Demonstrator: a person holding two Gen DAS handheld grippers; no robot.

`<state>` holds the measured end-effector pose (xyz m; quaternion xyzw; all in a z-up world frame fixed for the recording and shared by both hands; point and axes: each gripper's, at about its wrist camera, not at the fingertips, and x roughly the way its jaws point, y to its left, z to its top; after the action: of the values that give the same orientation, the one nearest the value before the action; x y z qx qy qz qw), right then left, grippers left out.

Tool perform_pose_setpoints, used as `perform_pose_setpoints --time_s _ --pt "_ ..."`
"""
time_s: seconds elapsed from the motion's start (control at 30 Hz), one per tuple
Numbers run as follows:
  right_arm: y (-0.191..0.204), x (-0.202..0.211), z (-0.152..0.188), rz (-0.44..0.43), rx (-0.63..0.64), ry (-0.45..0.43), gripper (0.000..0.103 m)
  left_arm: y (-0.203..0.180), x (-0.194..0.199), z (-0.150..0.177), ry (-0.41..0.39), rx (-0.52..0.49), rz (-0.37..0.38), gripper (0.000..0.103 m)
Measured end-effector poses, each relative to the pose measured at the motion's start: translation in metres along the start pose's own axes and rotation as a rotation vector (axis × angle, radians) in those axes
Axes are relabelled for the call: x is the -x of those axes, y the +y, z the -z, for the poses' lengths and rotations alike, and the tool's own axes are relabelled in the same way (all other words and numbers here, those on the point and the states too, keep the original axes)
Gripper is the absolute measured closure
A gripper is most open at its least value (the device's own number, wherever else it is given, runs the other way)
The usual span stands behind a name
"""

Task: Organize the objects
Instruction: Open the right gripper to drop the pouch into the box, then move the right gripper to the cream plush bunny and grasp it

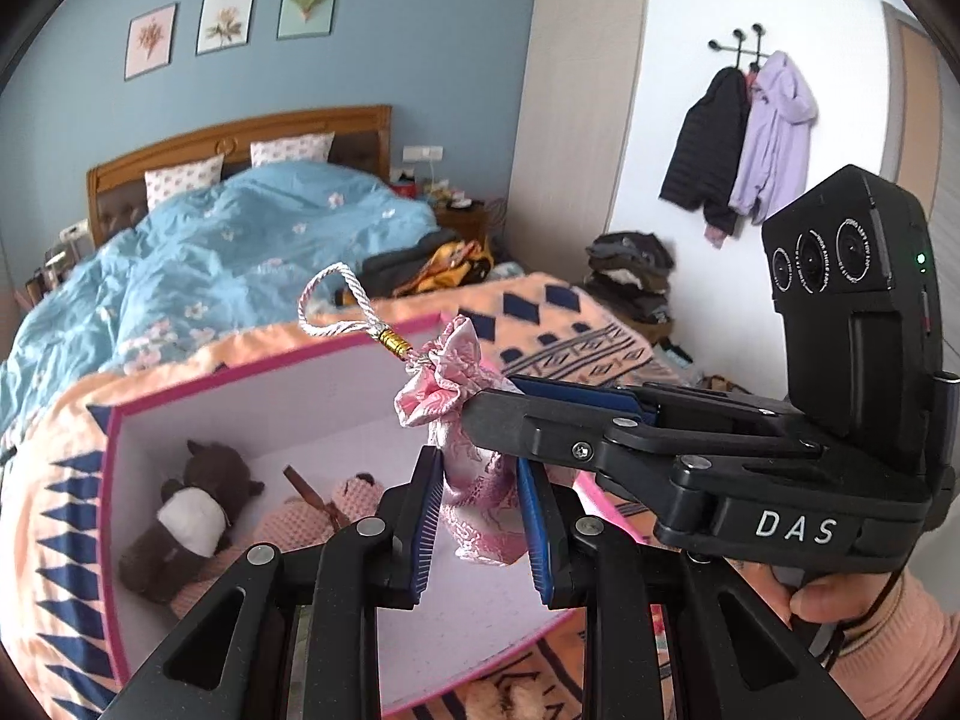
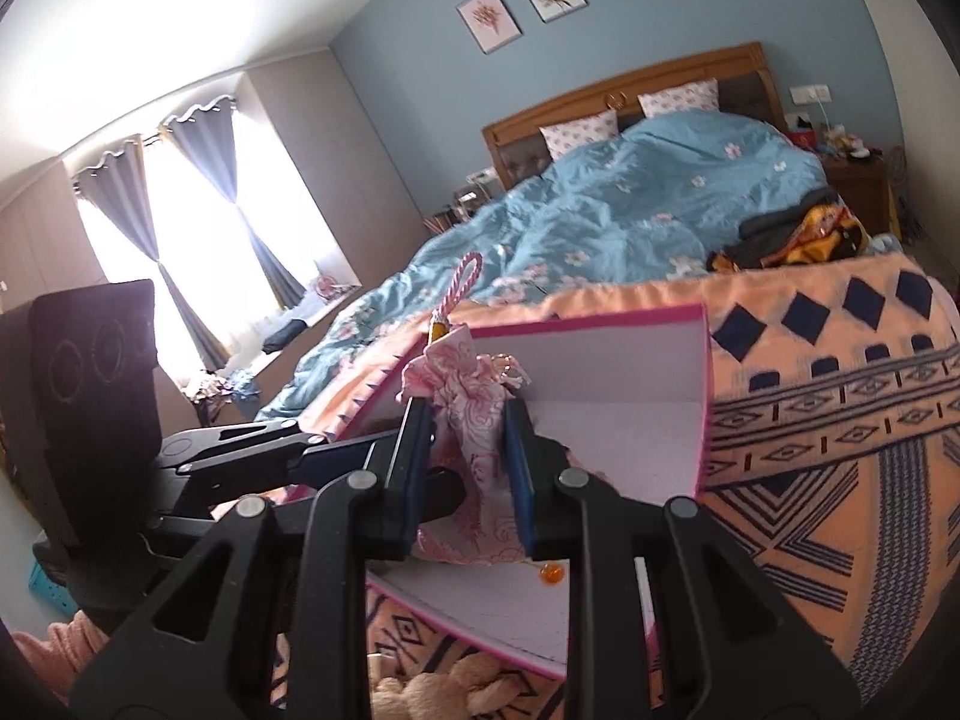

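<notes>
I am holding the pink brocade pouch (image 1: 474,498) above the pink-rimmed box (image 1: 240,396), left tool (image 1: 480,516) and right tool (image 2: 468,474) both clenched on it. Risk: opposed pulls tearing the fabric, or its cord loop (image 1: 336,300) snagging the box rim.

Your right wrist view has the window (image 2: 198,228) blown out, glare washing the ceiling. Daylight is otherwise even, shadows soft. Fisheye bends both frames, corners black. Near fingers (image 1: 420,516) slightly soft.
</notes>
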<state>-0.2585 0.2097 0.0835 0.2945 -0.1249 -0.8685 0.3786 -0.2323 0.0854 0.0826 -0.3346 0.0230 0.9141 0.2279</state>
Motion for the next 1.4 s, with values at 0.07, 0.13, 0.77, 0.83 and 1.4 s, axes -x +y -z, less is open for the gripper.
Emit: perform_pose_setpoints --time_s 0.07,0.13,0.77,0.83,1.4 --pt "-0.005 -0.006 0.003 0.018 -0.013 0.016 0.076 0.003 -0.012 0.002 0.027 0.012 -0.002 0.078" --pt "-0.012 -0.013 0.006 0.035 -0.031 0.031 0.076 0.007 -0.025 0.004 0.053 0.024 -0.006 0.078" --pt "-0.039 -0.019 0.015 0.170 -0.137 0.039 0.064 0.010 -0.036 0.024 0.066 0.020 -0.118 0.048" --pt "-0.034 -0.014 0.018 0.155 -0.119 0.042 0.064 0.009 -0.026 0.029 0.040 0.014 -0.114 0.044" --pt "0.022 0.040 0.117 -0.086 -0.018 0.173 0.056 -0.007 0.061 0.130 -0.022 -0.030 -0.053 0.036"
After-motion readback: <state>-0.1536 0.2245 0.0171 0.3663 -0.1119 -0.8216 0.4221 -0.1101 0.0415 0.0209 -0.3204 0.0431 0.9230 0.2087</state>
